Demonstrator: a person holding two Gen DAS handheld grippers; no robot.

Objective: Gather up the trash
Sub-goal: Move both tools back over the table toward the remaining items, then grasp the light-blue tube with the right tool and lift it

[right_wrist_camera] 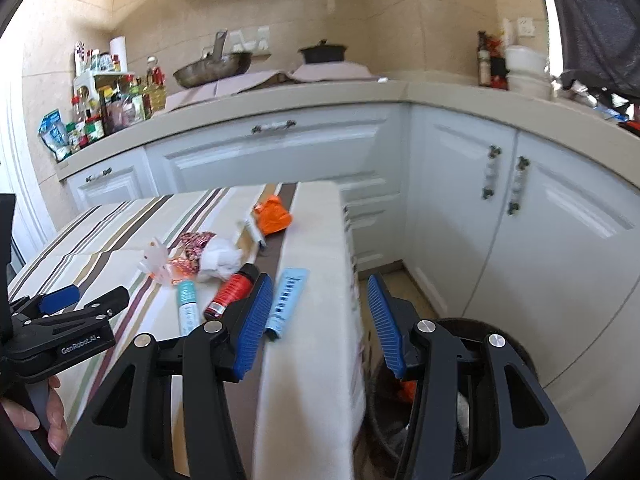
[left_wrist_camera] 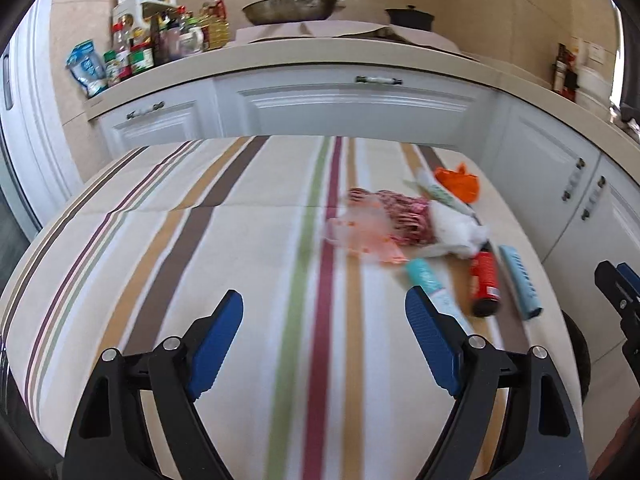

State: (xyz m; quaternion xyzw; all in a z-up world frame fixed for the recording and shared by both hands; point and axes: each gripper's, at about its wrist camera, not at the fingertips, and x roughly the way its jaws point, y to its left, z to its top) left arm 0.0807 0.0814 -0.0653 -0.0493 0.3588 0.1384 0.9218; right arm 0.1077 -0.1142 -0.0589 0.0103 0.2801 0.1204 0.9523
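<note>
Nearest, the left gripper and the right gripper both have their fingers spread wide, holding nothing; below the right one, just off the surface's edge, a dark bin seems to hold some scraps already, so collecting looks started, not finished; most trash lies past the fingers on the surface's bin side: a red bottle, a teal tube, a light blue packet; beyond the bottle, clear wrap, patterned wrapper, white tissue; farthest, an orange bag; nothing blocks the reach.
</note>
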